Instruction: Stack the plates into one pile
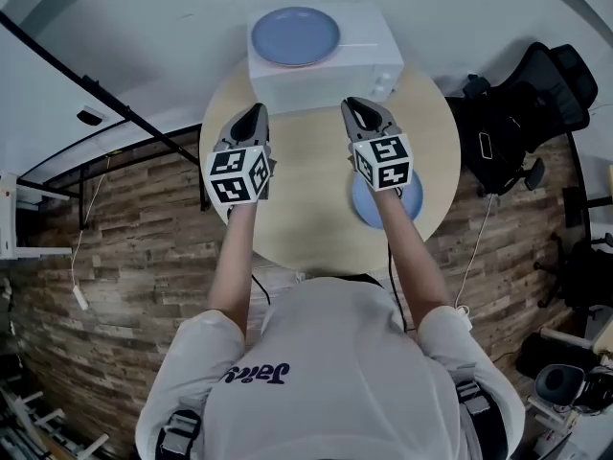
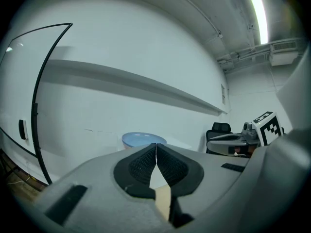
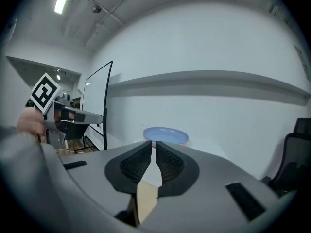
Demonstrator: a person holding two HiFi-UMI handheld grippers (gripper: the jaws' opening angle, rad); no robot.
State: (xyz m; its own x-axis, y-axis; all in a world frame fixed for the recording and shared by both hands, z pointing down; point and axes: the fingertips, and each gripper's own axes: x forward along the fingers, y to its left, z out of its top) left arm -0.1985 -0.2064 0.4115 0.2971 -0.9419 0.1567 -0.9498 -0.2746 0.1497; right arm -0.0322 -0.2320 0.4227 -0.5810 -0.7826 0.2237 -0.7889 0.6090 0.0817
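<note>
— Jaws?
— Both pressed together with nothing between: left gripper (image 1: 253, 113) and right gripper (image 1: 360, 109), above the table (image 1: 306, 209).
— Plates?
— One blue plate (image 1: 295, 36) sits on the white box (image 1: 378, 65). A blue disc (image 1: 415, 197), probably another plate, lies on the table, mostly under the right forearm.
</note>
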